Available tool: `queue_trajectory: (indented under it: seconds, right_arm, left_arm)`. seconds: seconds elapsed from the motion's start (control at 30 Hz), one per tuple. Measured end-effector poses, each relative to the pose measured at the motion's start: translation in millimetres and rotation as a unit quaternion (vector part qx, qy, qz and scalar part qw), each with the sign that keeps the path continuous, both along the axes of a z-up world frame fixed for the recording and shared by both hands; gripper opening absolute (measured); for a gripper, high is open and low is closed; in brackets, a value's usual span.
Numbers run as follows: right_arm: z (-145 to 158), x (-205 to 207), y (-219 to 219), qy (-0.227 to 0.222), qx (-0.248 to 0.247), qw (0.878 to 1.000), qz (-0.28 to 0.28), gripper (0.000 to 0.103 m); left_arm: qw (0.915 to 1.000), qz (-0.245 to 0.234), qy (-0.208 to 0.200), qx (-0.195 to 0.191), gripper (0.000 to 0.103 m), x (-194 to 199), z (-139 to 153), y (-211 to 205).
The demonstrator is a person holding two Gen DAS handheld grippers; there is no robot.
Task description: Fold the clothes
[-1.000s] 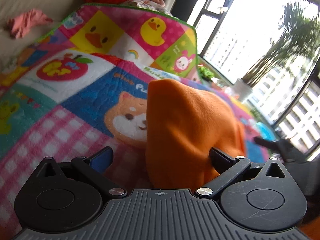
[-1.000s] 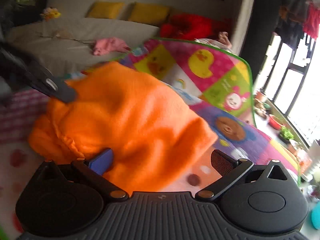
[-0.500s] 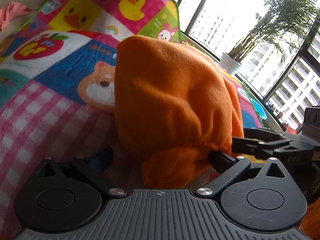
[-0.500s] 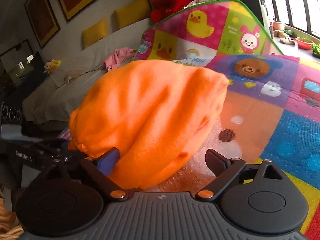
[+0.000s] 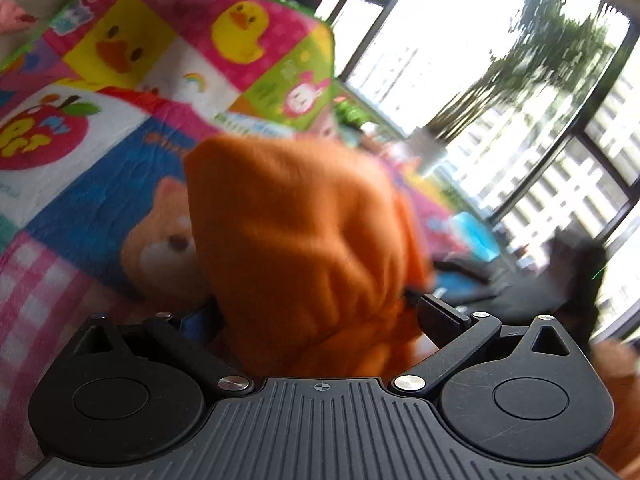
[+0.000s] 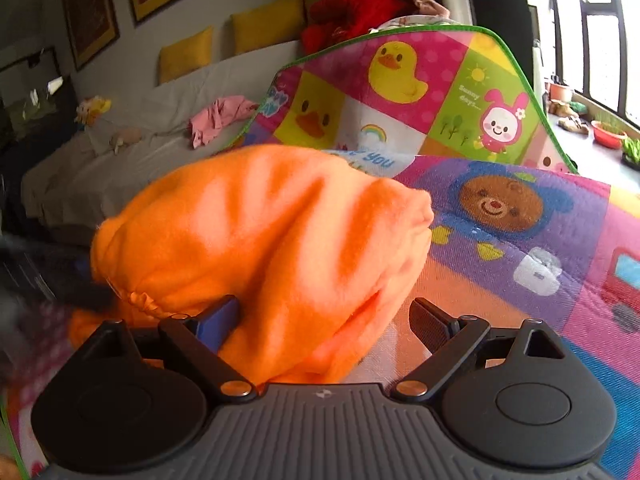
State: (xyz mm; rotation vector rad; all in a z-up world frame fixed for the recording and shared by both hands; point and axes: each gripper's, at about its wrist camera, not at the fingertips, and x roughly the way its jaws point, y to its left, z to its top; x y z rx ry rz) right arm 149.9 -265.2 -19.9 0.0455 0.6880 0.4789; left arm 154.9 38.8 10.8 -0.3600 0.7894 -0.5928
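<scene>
An orange fleece garment (image 5: 304, 240) lies bunched in a mound on a colourful cartoon play mat (image 5: 80, 160). My left gripper (image 5: 316, 316) is open, its fingers wide apart with the gathered edge of the garment between them. My right gripper (image 6: 324, 316) is open too, its fingers either side of the garment's (image 6: 260, 240) near edge. The right gripper shows blurred at the right of the left wrist view (image 5: 520, 280). The left one shows blurred at the left of the right wrist view (image 6: 48, 280).
The mat (image 6: 520, 240) curls up at its far end. Behind it is a grey sofa (image 6: 140, 152) with yellow cushions (image 6: 264, 24), a pink cloth (image 6: 220, 116) and a red pile (image 6: 352, 8). Large windows (image 5: 520, 100) and potted plants (image 6: 608, 132) lie to the right.
Both grippers stay open around the garment. The left view has tilted up and drawn slightly closer; the garment's gathered edge now sits deeper between its fingers. The right gripper has shifted a little.
</scene>
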Motion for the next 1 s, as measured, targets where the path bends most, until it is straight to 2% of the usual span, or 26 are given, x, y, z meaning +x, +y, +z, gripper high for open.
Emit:
queue_trajectory:
  seconds: [0.03, 0.13, 0.23, 0.37, 0.47, 0.57, 0.67, 0.8, 0.9, 1.0]
  right_arm:
    - [-2, -2, -1, 0.006, 0.001, 1.000, 0.002, 0.092]
    - [-5, -8, -6, 0.023, 0.017, 1.000, 0.008, 0.092]
    - [5, -7, -16, 0.026, 0.047, 0.999, 0.011, 0.092]
    - [32, 6, -39, -0.002, 0.103, 0.994, -0.035, 0.092]
    - [35, 24, -42, -0.011, 0.095, 0.993, -0.066, 0.090]
    - [18, 36, -30, 0.013, 0.052, 0.996, -0.070, 0.086]
    - [-3, 29, -16, 0.011, -0.024, 0.997, -0.066, 0.086]
    - [-4, 11, -17, 0.000, -0.060, 0.996, -0.062, 0.087]
    - [4, -3, -22, -0.004, -0.051, 0.997, -0.054, 0.087]
    - [19, -15, -34, 0.004, 0.017, 0.999, -0.042, 0.089]
  left_arm:
    - [0.9997, 0.008, 0.004, -0.022, 0.103, 2, 3, 8]
    - [0.9980, 0.041, 0.023, -0.042, 0.103, 15, 2, 22]
    - [0.9974, 0.058, 0.042, 0.010, 0.103, 28, -10, 14]
    - [0.9979, 0.037, 0.043, 0.031, 0.103, 36, -20, -2]
    - [0.9979, 0.013, 0.028, 0.058, 0.103, 33, -21, -20]
    - [0.9968, -0.006, 0.013, 0.078, 0.103, 28, -20, -34]
    - [0.9975, 0.008, 0.010, 0.069, 0.103, 27, -11, -23]
    - [0.9988, 0.046, 0.018, -0.004, 0.103, 28, 4, 8]
    - [0.9980, 0.059, 0.011, 0.020, 0.103, 32, 5, 9]
    - [0.9977, 0.049, 0.019, 0.043, 0.103, 36, -3, 2]
